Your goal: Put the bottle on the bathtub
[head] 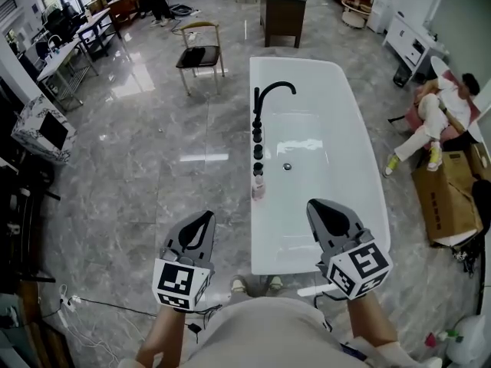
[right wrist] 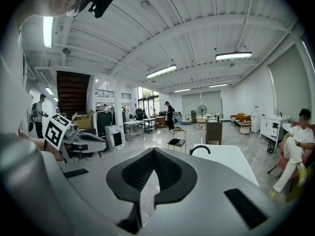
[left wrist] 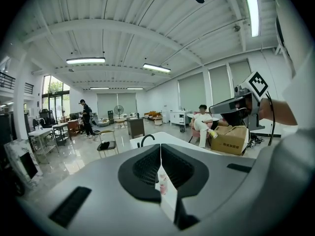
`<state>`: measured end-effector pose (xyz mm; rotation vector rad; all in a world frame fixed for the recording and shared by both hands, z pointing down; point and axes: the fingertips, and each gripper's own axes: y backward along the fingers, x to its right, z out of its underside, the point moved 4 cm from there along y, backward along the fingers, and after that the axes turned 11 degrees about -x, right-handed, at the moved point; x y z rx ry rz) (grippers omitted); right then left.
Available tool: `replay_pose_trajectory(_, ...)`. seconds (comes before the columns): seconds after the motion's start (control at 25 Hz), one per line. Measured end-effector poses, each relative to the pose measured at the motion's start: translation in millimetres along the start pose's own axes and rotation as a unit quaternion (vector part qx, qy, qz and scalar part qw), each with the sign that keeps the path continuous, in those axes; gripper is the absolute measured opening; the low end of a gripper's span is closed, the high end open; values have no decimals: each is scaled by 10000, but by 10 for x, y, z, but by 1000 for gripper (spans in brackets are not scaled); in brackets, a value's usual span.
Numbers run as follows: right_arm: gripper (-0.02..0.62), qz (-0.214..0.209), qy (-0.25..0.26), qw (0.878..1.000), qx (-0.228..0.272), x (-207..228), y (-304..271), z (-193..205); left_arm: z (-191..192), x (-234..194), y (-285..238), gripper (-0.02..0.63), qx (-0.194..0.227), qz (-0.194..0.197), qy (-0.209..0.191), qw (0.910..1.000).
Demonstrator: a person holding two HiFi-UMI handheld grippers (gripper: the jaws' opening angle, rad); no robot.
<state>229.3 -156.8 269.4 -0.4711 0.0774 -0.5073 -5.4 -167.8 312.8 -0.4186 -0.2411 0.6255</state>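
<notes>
The left tongs and right tongs hover side by side off the near edge of the white bathtub (the worktop here). Each pair is closed tip to tip and holds nothing. The pink bottle stands upright on the bathtub's left edge, just nearer than the black knobs and the arched faucet. Beyond the far edge stands a dark cabinet.

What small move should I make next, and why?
Probably back off, no regrasp: the bottle already stands on the bathtub, left rim, near the black faucet, and the left gripper and right gripper are both shut, empty, clear of it.
</notes>
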Motion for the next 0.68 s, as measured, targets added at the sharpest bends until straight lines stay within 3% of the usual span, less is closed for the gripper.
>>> replay_pose_trajectory(0.68,28,-28,-25,9999,-117,-103,77,111,-62,124,95,21,-9,70,-4,10000)
